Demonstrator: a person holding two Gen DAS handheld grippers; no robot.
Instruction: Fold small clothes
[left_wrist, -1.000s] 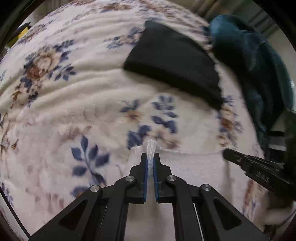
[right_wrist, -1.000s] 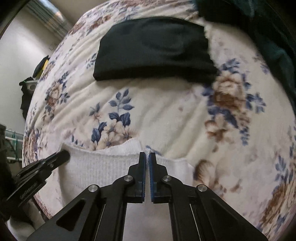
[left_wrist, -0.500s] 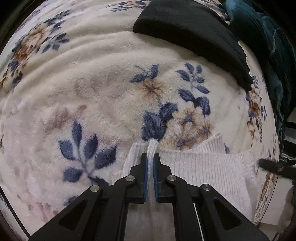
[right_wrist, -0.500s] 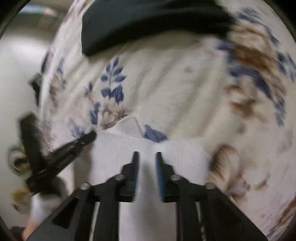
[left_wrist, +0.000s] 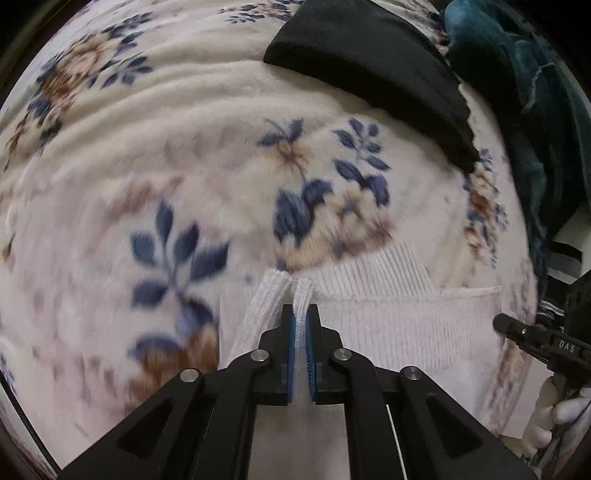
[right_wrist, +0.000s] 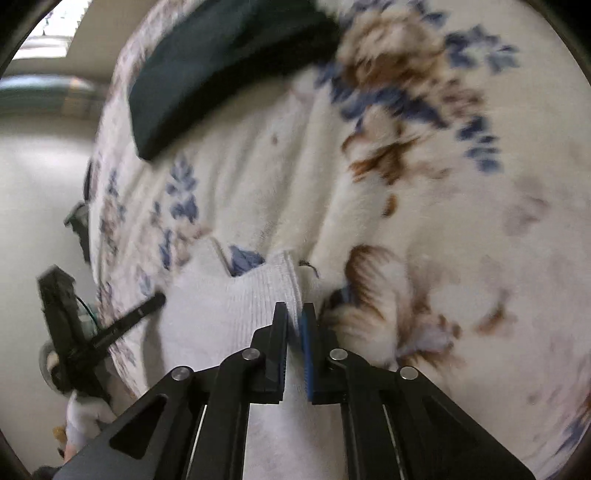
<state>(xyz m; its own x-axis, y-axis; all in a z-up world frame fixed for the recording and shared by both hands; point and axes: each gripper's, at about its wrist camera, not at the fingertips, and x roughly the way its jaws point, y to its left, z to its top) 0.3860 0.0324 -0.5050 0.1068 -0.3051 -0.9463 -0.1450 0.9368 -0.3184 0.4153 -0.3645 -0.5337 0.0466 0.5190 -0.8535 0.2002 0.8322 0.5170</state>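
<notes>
A white ribbed knit garment (left_wrist: 399, 317) lies on the floral blanket (left_wrist: 184, 147) at the near edge. My left gripper (left_wrist: 300, 314) is shut on its left shoulder strap. My right gripper (right_wrist: 294, 314) has its jaws narrowly apart around the garment's right edge (right_wrist: 236, 314); whether it grips the cloth I cannot tell. The right gripper's finger shows at the right of the left wrist view (left_wrist: 532, 336), beside the garment. The left gripper's finger shows at the left of the right wrist view (right_wrist: 125, 321).
A folded black garment (left_wrist: 373, 70) lies further back on the blanket, also in the right wrist view (right_wrist: 207, 66). A dark teal garment (left_wrist: 517, 92) is heaped at the far right. The blanket's edge drops off at the right (left_wrist: 524, 295).
The right gripper opened, shifted right along the garment and has narrowed around its right edge. The left gripper stayed shut on the strap and moved slightly toward the black garment.
</notes>
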